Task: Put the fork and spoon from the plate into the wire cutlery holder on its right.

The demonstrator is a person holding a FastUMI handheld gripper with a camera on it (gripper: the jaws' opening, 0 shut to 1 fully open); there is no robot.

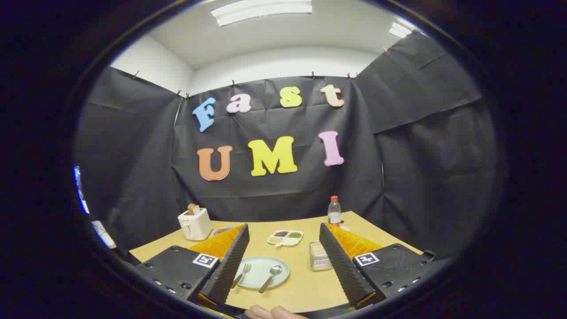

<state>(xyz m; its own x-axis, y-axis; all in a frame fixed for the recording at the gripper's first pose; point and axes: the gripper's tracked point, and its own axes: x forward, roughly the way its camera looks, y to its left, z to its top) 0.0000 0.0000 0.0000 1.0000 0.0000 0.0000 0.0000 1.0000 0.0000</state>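
A pale green plate [260,280] lies on the wooden table between my fingers, nearer the left one. On it rest a fork [242,273] on the left and a spoon [271,277] on the right, handles pointing toward me. The wire cutlery holder [320,256] stands to the plate's right, close by the right finger. My gripper [283,248] is open, raised above the table, with nothing between its fingers.
A white toaster [195,223] holding a slice of bread stands at the table's back left. A divided white dish [285,238] with food sits behind the plate. A water bottle [334,212] stands at the back right. A person's hand [272,313] shows below the fingers.
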